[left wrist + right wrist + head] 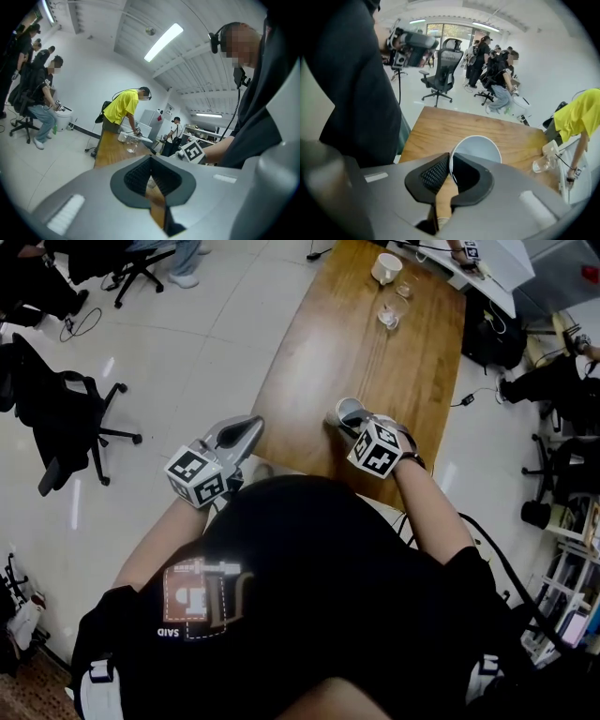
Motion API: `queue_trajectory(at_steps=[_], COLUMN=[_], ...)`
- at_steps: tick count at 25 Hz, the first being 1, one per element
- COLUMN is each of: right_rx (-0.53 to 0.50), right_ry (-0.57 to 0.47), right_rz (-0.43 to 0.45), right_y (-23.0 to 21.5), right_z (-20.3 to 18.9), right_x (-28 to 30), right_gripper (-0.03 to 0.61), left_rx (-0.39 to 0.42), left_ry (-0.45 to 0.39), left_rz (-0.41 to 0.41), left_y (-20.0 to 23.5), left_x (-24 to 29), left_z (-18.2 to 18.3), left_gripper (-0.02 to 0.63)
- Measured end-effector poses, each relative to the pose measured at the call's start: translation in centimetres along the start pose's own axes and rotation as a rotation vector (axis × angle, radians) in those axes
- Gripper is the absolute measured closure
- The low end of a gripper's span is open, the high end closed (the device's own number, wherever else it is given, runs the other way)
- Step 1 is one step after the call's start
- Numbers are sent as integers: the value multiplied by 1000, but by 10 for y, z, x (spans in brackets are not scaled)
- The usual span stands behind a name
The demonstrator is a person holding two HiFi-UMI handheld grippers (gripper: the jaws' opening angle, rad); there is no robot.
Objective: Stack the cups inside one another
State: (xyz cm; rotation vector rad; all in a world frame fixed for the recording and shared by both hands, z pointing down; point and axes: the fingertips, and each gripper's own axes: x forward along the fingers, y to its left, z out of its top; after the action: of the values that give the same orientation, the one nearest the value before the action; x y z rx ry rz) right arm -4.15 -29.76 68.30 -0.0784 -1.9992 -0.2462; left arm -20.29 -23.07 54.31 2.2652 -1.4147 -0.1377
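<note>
A white cup (349, 410) stands upright near the front edge of the long wooden table (309, 371). My right gripper (356, 424) points steeply down onto it. In the right gripper view its jaws (450, 159) are shut on the near rim of the white cup (480, 146), one pad inside and one outside. My left gripper (253, 425) hangs left of the table's front corner, roughly level, shut with nothing between its pads (151, 159). At the far end stand another white cup (385, 267) and two clear glass cups (391, 315) (405, 287).
A person in a yellow shirt (123, 108) leans over the table's far end beside a white box (138, 136). Black office chairs (66, 423) stand on the pale floor to the left. Bags and cables lie right of the table (487, 334).
</note>
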Motion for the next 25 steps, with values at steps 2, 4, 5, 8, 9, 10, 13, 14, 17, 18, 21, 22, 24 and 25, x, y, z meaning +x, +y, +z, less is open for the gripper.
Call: queue_trajectory(at_steps=[2, 4, 5, 8, 9, 10, 13, 14, 17, 18, 21, 22, 24, 25], right_rx=[62, 109, 128, 174, 190, 209, 254, 261, 279, 284, 328, 361, 465, 526], right_ry=[-58, -88, -89, -40, -19, 0, 43, 56, 80, 82, 49, 5, -142, -231], right_rz=[-48, -101, -126, -168, -170, -167, -148, -141, -137, -139, -134, -146, -213, -255], right_y=[-16, -29, -33, -31, -26, -20, -1, 4, 13, 13, 11, 7, -11, -22], right_z=[4, -7, -16, -59, -74, -89, -123, -131, -149, -152, -152, -147, -135, -132], right_x=[-40, -83, -102, -142, -149, -152, -150, -145, -122, -112, -99, -105, -136, -156], right_gripper=[543, 543, 543, 543, 543, 543, 543, 543, 540, 532, 441, 437, 436, 440], left_rx=[11, 22, 26, 42, 45, 47, 49, 51, 60, 61, 59, 60, 62, 62], left_ry=[-1, 8, 14, 30, 35, 40, 60, 67, 85, 91, 109, 110, 104, 99], left_rz=[-31, -66, -82, -135, -152, -168, -203, -211, -226, -227, -226, -226, -224, -221], left_y=[-6, -14, -18, -33, -38, -44, -58, -63, -71, -72, -73, -73, -72, -71], left_x=[12, 26, 34, 57, 65, 73, 92, 97, 104, 105, 108, 108, 108, 108], left_z=[5, 8, 8, 10, 9, 9, 8, 8, 4, 2, -2, -3, -2, -1], left_gripper=[612, 612, 612, 612, 612, 612, 612, 612, 612, 612, 612, 612, 612, 613])
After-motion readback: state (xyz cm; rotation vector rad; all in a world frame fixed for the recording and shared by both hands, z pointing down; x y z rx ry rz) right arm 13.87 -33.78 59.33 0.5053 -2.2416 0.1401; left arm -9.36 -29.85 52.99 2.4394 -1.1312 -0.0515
